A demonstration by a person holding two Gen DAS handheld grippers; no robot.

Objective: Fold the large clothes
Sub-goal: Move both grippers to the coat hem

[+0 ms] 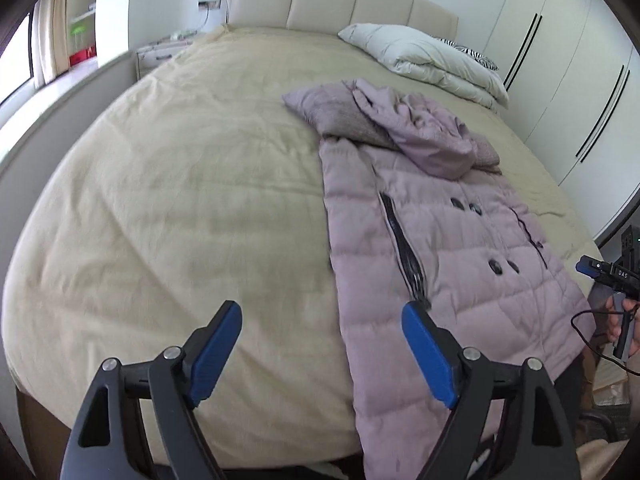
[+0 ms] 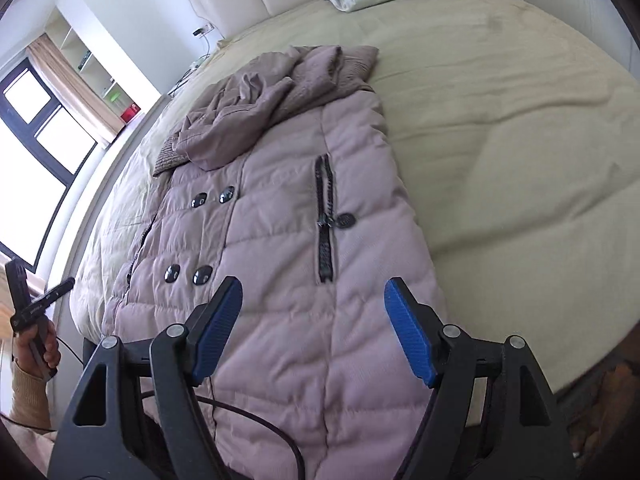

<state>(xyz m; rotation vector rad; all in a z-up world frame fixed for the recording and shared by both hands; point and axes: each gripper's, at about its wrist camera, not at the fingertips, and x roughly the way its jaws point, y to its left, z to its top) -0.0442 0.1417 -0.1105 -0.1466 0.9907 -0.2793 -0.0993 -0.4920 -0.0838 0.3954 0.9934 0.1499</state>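
A long lilac quilted coat [image 1: 448, 248] lies lengthwise on the beige bed [image 1: 192, 200], folded narrow, hood bunched at the far end, hem hanging over the near edge. It also shows in the right wrist view [image 2: 288, 264]. My left gripper [image 1: 322, 316] is open and empty above the bed, its right finger over the coat's left edge. My right gripper [image 2: 314, 292] is open and empty above the coat's lower part. Each gripper shows in the other's view, the right one [image 1: 612, 280] at the far right and the left one [image 2: 36, 304] at the far left.
A folded white duvet [image 1: 428, 60] and a zebra-print pillow [image 1: 472, 54] lie at the head of the bed by the padded headboard [image 1: 340, 4]. White wardrobes [image 1: 568, 80] stand along the right. A window [image 2: 36, 128] and bedside table [image 1: 160, 54] are on the left.
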